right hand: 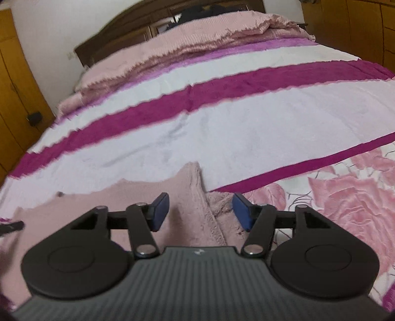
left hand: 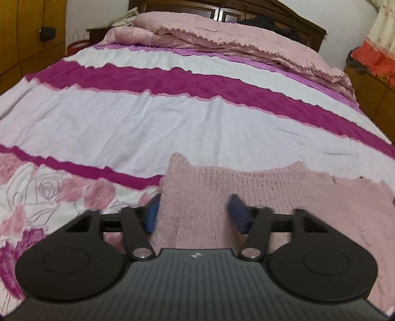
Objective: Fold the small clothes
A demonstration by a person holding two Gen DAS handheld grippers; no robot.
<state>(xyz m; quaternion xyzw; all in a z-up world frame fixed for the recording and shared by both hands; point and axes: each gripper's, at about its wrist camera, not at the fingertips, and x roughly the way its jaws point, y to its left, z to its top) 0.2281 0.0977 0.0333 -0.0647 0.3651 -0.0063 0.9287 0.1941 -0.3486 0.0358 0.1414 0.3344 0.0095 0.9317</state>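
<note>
— Lying where, the pink fuzzy knit garment (left hand: 246,197)?

— Spread flat at the bottom of the left wrist frame, on the striped bedspread (left hand: 172,123), running from lower centre off to the lower right. Two pointed corners along its far edge, a dip between them.

— And the left gripper (left hand: 195,212)?

— Low over the garment's left side. Jaws spread wide, nothing clamped. Left blue pad (left hand: 151,217) right at the garment's left edge, the other pad over the knit; both blurred, so cannot tell whether touching the fabric.

— Same garment from the right wrist?

— Yes, garment (right hand: 123,197) filling the lower left of that frame, one pointed corner reaching up to centre. A folded or doubled edge running down between the fingers.

— Right gripper (right hand: 201,212)?

— Jaws wide apart, empty. Left pad (right hand: 160,211) over the pink knit, right pad over the garment's rumpled edge, just beside the rose print (right hand: 333,197) at lower right. Contact not clear.

— Farther up the bed?

— Magenta and white bands across mid-frame, then a crumpled pink quilt (left hand: 222,37) along the top, against a dark wooden headboard (left hand: 296,17). Yellow-brown wardrobe (left hand: 24,37) at upper left, orange cloth (left hand: 370,56) at upper right. Dark tip of something (right hand: 12,226) at the left edge of the right wrist frame, too blurred to name.
</note>
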